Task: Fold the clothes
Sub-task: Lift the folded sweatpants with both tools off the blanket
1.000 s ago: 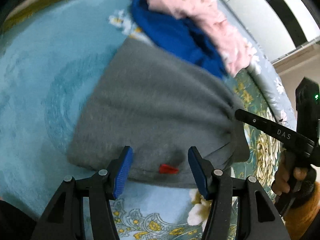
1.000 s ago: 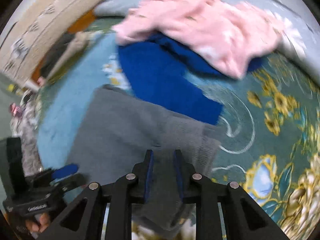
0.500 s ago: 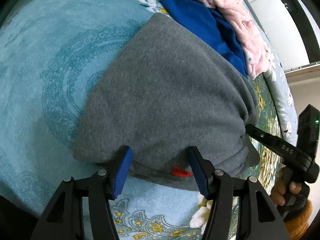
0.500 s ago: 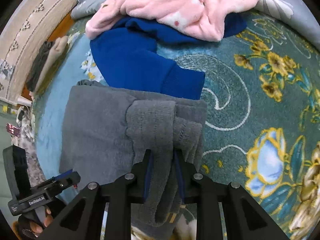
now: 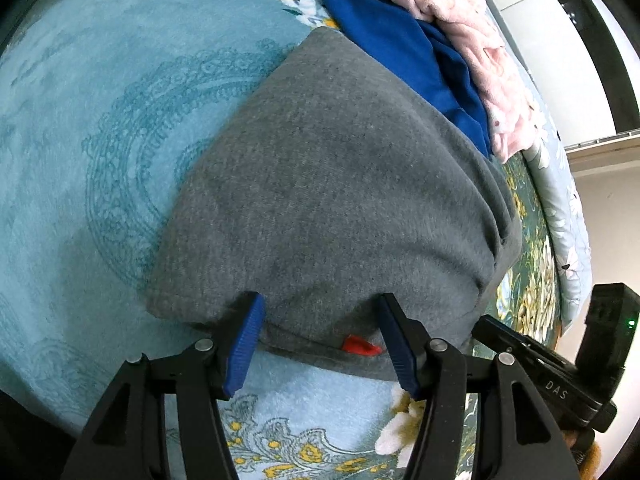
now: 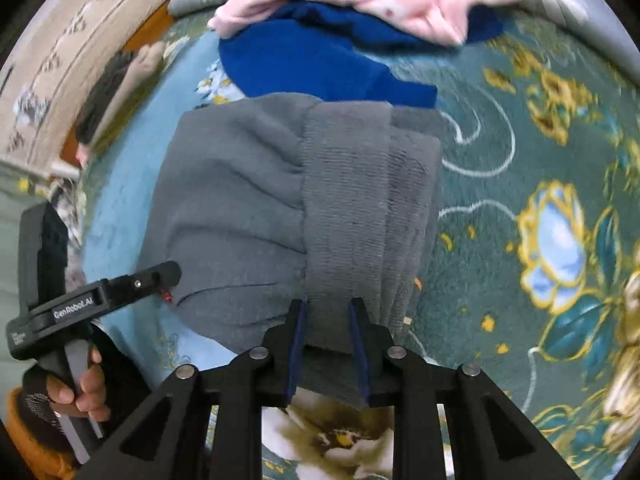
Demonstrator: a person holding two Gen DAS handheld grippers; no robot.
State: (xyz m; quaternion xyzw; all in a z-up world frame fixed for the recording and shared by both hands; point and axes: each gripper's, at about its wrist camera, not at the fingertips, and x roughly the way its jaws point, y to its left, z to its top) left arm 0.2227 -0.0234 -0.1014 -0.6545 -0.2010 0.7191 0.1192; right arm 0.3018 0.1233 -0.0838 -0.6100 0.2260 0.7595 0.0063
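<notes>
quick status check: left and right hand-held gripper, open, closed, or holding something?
Left hand-held gripper: open, jaws straddling the edge of the folded grey garment.
Right hand-held gripper: closed on the grey garment's ribbed band.

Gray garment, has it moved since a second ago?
Yes. The gray garment now lies with its ribbed band closer to the blue garment, drawn along by the right gripper.

Teal floral carpet (image 5: pixel 92 120) fills both frames. Beige patterned rug (image 6: pixel 80 28), upper left of right-wrist view. White wall panel (image 5: pixel 560 40), upper right of left-wrist view; pale floral bedding (image 5: pixel 564 216) below it.
</notes>
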